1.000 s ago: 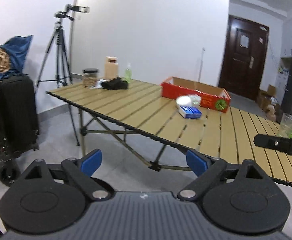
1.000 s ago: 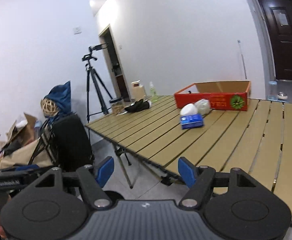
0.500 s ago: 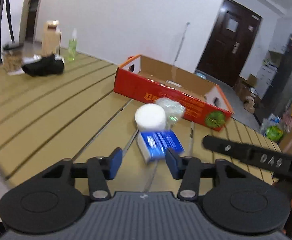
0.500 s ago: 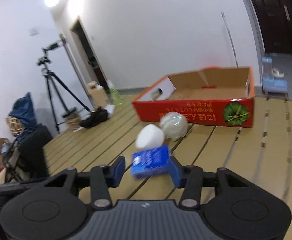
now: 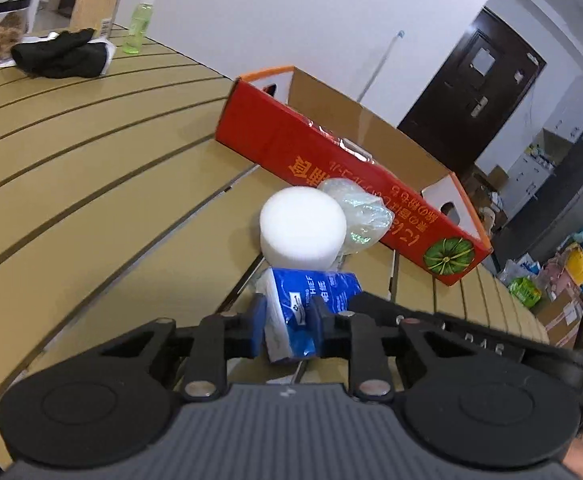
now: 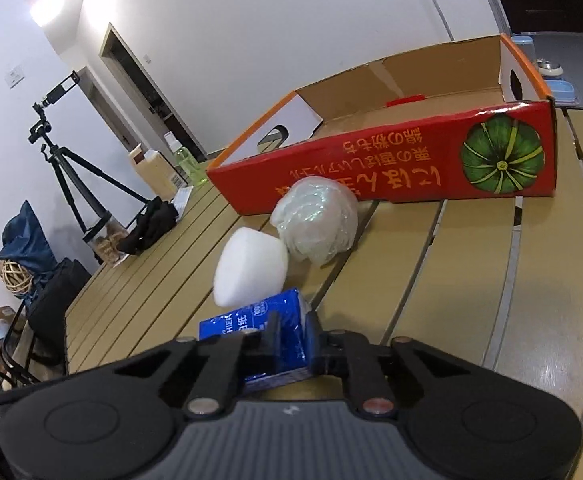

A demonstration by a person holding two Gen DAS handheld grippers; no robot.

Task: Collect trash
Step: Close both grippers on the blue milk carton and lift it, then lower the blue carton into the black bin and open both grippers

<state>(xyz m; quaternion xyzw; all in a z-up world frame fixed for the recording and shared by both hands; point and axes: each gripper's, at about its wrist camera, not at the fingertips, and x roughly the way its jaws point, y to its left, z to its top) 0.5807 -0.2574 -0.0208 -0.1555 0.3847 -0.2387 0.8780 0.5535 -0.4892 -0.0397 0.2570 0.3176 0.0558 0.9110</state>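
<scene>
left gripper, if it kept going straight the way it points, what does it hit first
The blue tissue pack already sits between the left gripper pads. Beyond it, probably the white foam disc, then the red box; depth is uncertain.

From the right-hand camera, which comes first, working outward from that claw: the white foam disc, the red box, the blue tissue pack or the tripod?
1. Blue tissue pack, clamped in the right gripper.
2. White foam disc, just beyond.
3. Red box, farther back.
4. Tripod, far left, off the table.

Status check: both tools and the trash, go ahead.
Left tool and right tool, jaws just closing, both clamp the blue tissue pack. White foam disc touching ahead; red cardboard box behind.
</scene>
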